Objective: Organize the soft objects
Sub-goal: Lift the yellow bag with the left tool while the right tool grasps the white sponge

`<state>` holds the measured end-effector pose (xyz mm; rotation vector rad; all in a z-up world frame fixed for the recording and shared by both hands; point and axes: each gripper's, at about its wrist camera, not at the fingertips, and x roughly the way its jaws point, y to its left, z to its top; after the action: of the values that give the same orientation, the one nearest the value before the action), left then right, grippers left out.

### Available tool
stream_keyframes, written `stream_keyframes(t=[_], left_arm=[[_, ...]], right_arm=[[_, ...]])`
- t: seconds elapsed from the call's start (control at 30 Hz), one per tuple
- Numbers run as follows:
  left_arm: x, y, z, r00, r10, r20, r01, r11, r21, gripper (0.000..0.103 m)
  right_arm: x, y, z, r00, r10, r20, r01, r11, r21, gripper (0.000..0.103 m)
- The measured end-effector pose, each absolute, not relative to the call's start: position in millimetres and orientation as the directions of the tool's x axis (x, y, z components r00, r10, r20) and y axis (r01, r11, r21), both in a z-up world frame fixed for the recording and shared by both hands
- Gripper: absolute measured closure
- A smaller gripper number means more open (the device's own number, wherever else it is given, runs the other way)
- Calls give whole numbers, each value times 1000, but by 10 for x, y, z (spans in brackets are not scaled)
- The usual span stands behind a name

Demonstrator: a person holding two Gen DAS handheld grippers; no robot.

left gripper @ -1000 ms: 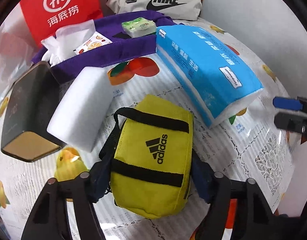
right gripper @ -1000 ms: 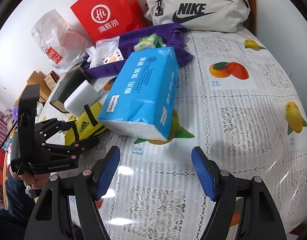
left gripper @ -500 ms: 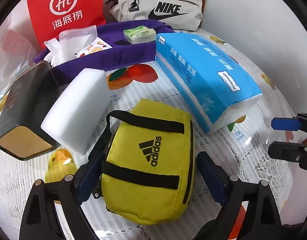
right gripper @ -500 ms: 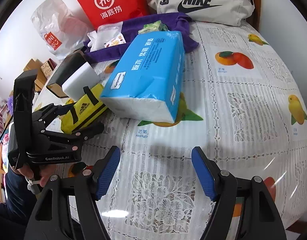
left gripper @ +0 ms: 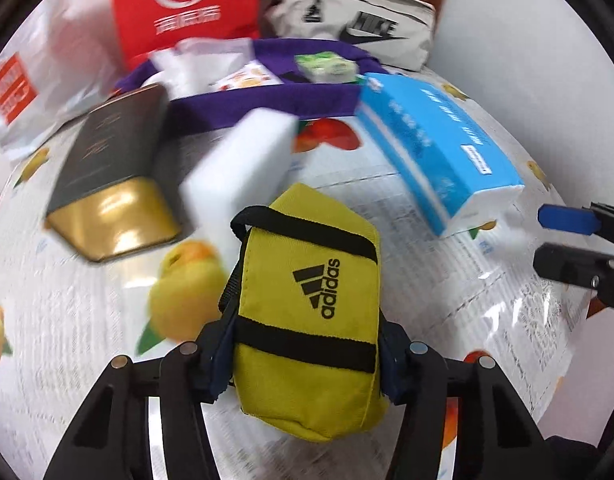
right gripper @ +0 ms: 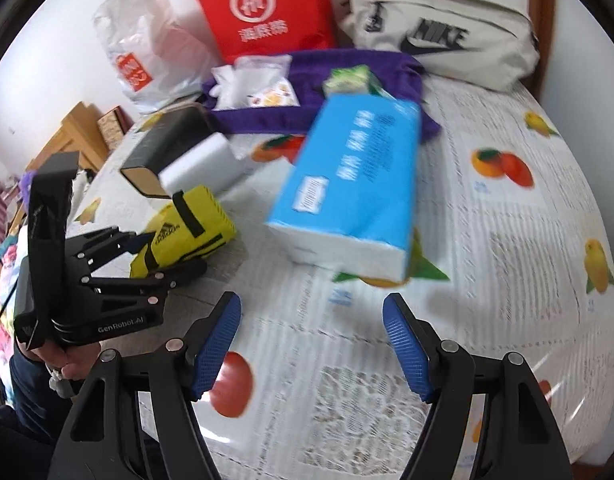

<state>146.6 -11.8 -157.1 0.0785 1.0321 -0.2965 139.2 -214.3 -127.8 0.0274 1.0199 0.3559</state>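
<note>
My left gripper (left gripper: pixel 305 354) is shut on the yellow adidas pouch (left gripper: pixel 309 320), its pads pressing both sides, and holds it just above the tablecloth. The pouch also shows in the right wrist view (right gripper: pixel 187 232), held by the left gripper (right gripper: pixel 163 252). My right gripper (right gripper: pixel 311 344) is open and empty over the tablecloth, in front of the blue tissue pack (right gripper: pixel 347 196). That pack (left gripper: pixel 439 152) lies right of the pouch. A white sponge block (left gripper: pixel 239 168) lies just behind the pouch.
A black and gold box (left gripper: pixel 107 176) lies at left. Behind are a purple cloth (left gripper: pixel 267 96) with small packets, a red bag (left gripper: pixel 187 4), a white plastic bag (right gripper: pixel 147 52) and a beige Nike bag (right gripper: pixel 439 32). A wall stands at right.
My left gripper has closed on the yellow pouch and lifted it, swinging left. The right gripper has moved a little and stays open.
</note>
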Motion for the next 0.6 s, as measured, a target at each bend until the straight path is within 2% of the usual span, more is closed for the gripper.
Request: stream_keyframes(t=[0.37, 0.6], left_arm=[[1356, 537, -1533, 494, -147, -857, 128, 987, -96, 48], [1351, 768, -1574, 492, -120, -862, 78, 993, -94, 48]], right_arm=[[1582, -1391, -1019, 515, 368, -774, -460, 881, 112, 30], [1822, -985, -1129, 509, 412, -756, -525, 844, 107, 30]])
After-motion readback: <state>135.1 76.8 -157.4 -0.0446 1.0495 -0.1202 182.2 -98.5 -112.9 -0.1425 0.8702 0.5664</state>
